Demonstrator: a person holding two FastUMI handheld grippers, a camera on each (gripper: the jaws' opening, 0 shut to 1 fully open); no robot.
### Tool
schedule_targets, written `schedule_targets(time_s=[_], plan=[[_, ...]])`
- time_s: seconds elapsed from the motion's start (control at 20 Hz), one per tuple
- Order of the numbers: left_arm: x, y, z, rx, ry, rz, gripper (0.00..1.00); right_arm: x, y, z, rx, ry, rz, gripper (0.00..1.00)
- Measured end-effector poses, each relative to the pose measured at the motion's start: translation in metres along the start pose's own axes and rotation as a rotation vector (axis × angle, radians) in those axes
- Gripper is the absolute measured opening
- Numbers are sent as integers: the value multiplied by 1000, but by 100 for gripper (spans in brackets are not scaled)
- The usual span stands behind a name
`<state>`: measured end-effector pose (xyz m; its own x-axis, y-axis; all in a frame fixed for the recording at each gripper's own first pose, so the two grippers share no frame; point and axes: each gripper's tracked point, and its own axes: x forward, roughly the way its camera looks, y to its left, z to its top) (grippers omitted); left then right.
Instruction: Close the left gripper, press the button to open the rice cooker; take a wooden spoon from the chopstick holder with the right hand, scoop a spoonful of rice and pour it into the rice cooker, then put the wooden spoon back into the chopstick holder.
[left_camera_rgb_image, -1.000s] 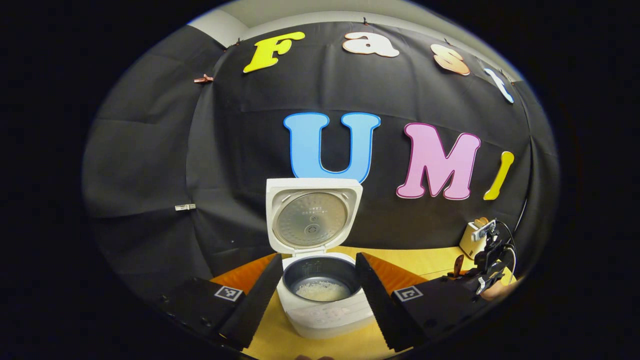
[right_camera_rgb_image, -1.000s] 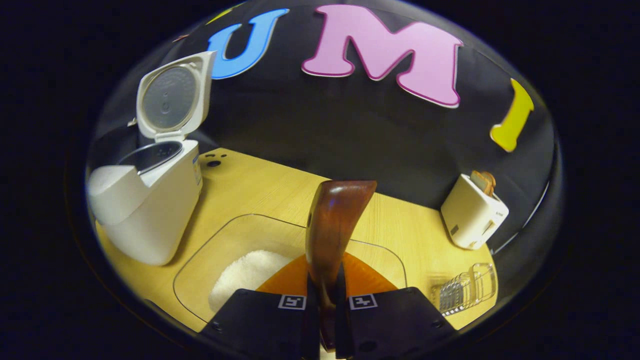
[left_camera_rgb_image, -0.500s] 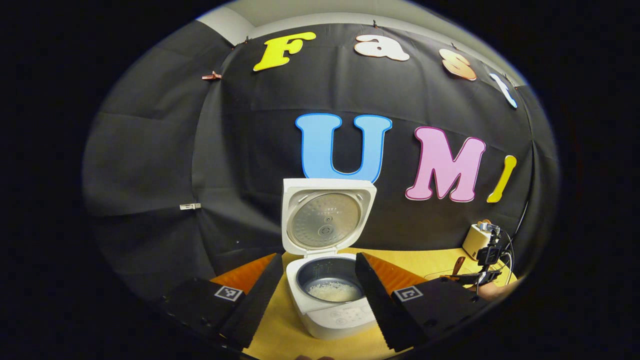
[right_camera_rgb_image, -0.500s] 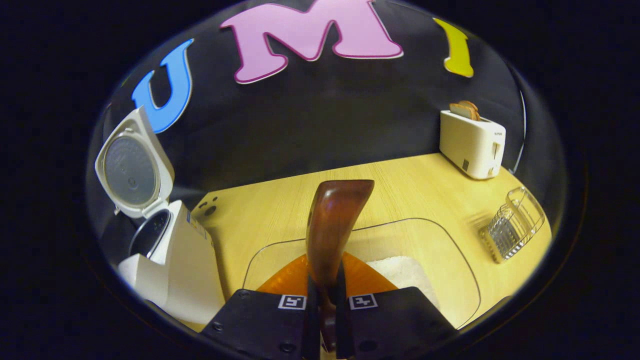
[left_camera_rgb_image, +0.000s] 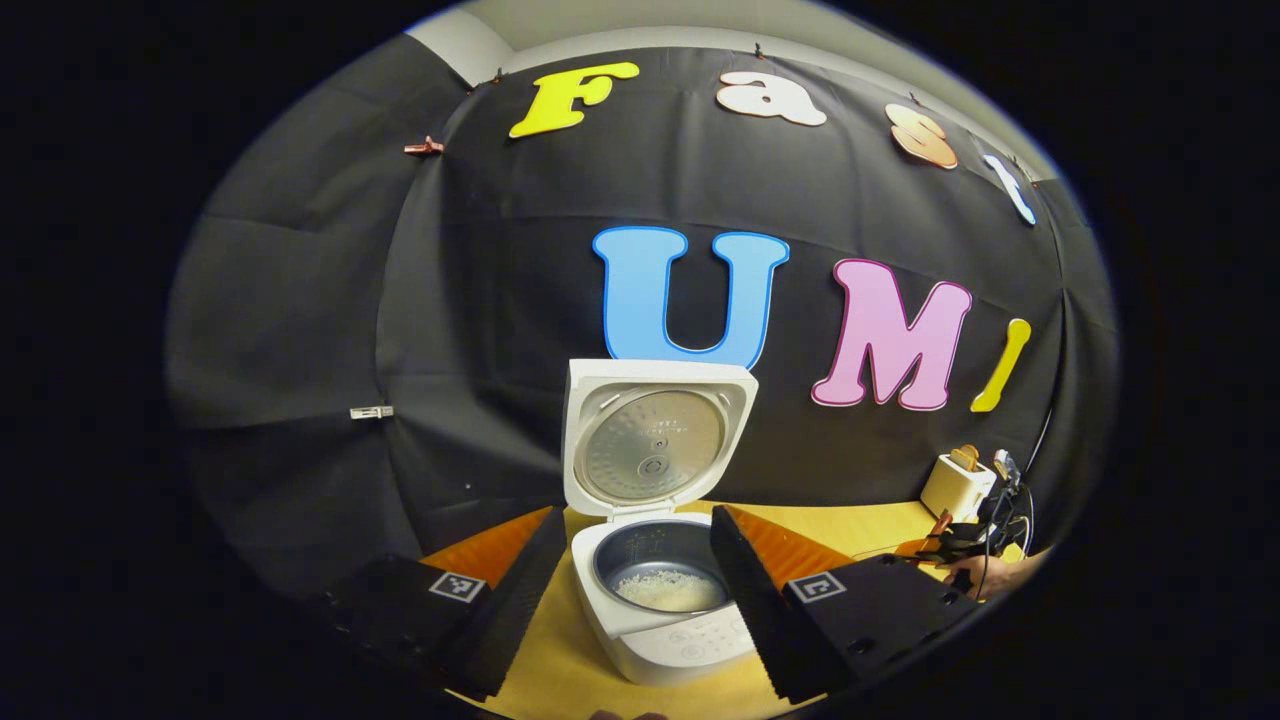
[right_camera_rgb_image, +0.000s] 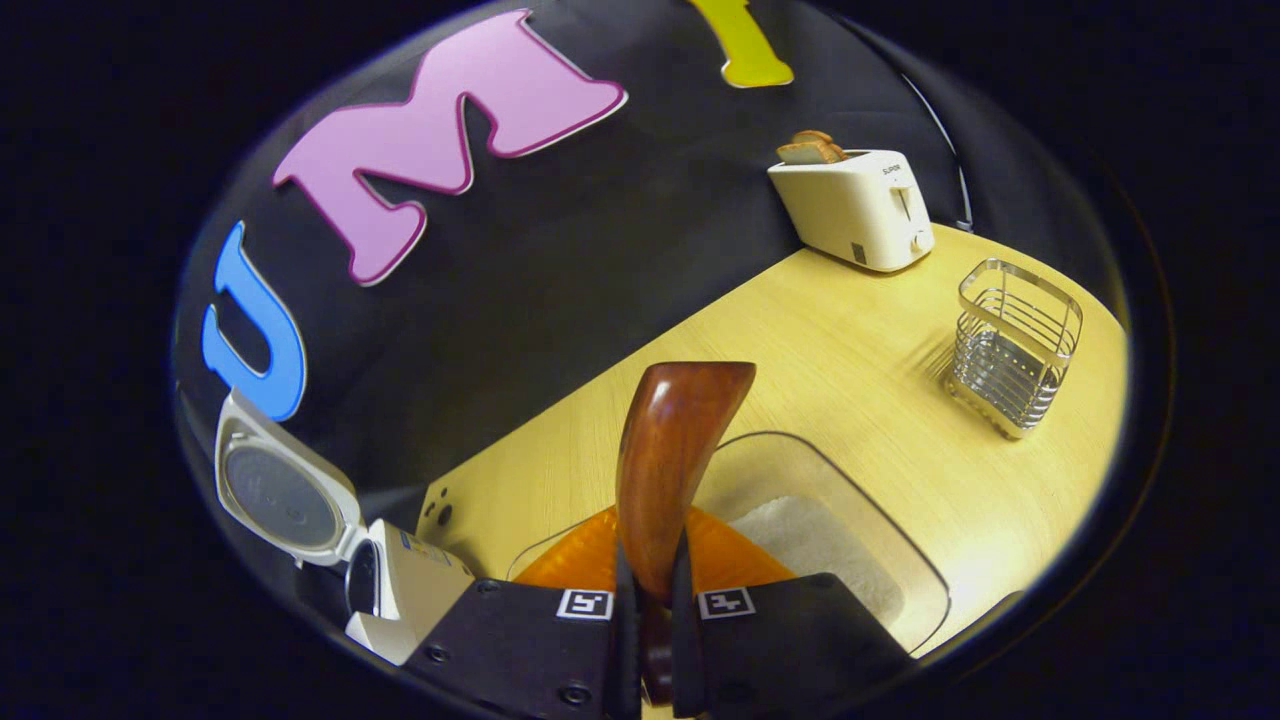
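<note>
While the rice cooker (left_camera_rgb_image: 660, 560) stands on the yellow desk (left_camera_rgb_image: 560, 670) with its lid (left_camera_rgb_image: 655, 440) raised upright, white rice (left_camera_rgb_image: 668, 590) is seen lying at the bottom of its dark inner pot. The cooker is framed between the fingers of the left gripper (left_camera_rgb_image: 630, 590), whose jaws are spread wide apart with nothing held between them.

In the right gripper view, the wooden spoon (right_camera_rgb_image: 670, 450) is clamped by its handle between the fingers of the right gripper (right_camera_rgb_image: 650, 620), the jaws being drawn in tight on both sides of it; the spoon's bowl is pointed up and forward (no rice can be made out on it from this side). Just beneath the spoon, a clear tray (right_camera_rgb_image: 900, 570) is seen on the desk, with a heap of white rice (right_camera_rgb_image: 810, 540) in it. The wire chopstick holder (right_camera_rgb_image: 1015, 345) is set well apart to the right of the tray, and a white toaster (right_camera_rgb_image: 855, 205) with a slice of bread (right_camera_rgb_image: 812, 148) in it is placed behind the holder, near the wall. The open cooker is caught at the lower left of this view.
</note>
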<state>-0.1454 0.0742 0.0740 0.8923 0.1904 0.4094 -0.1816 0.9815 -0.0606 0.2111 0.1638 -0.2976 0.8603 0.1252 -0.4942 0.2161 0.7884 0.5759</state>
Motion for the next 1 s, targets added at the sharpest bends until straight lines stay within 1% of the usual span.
schedule_targets(time_s=[0.2,0.35,0.55,0.75,1.0], plan=[[1,-3,1,-9,-6,-8,94,-11,-3,29,105,-26,13,16],[0,-5,3,-19,-11,-15,94,-27,8,47,120,-37,49,16],[-6,-8,-1,-42,-12,-24,95,-46,39,74,114,-54,97,16],[-15,-6,-2,-49,-23,-19,95,-59,97,88,73,-56,180,16],[-31,0,0,-33,-45,2,95,-74,193,85,70,-31,316,16]])
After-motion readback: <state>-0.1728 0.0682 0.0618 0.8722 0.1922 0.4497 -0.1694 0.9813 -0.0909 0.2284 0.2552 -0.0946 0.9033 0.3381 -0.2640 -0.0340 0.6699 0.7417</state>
